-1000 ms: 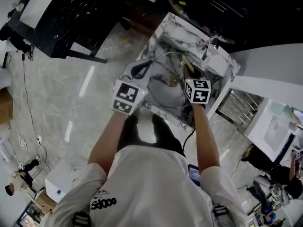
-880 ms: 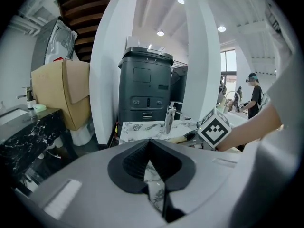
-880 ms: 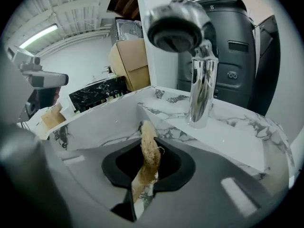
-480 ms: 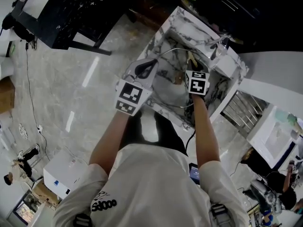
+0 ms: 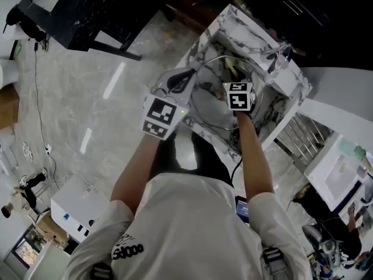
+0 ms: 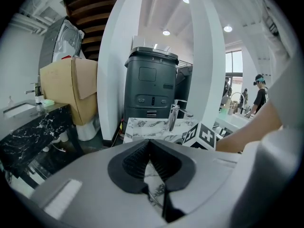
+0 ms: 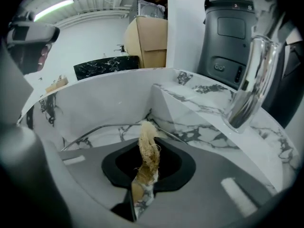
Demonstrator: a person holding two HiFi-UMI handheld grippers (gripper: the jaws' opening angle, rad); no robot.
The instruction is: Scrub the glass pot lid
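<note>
The glass pot lid [image 5: 211,108] stands tilted in the marble sink [image 5: 257,23], its metal rim showing as a thin arc. My left gripper [image 5: 190,76] is shut on the lid's left edge; in the left gripper view the thin rim [image 6: 155,196] runs between the closed black pads [image 6: 135,161]. My right gripper [image 5: 233,77] is over the lid and shut on a tan fibrous scrubber [image 5: 231,68]. In the right gripper view the scrubber [image 7: 147,158] sticks up from the jaws, with the lid's rim [image 7: 95,129] just beyond it.
A chrome faucet [image 5: 282,53] stands on the sink's far right corner, close by on the right in the right gripper view [image 7: 248,82]. A black bin [image 6: 152,87] and a cardboard box [image 6: 71,89] stand behind the sink. Black furniture [image 5: 87,10] is at the upper left.
My right gripper has slid the scrubber leftward and away across the lid. The left gripper keeps its hold on the lid's edge. The head view has drifted a little.
</note>
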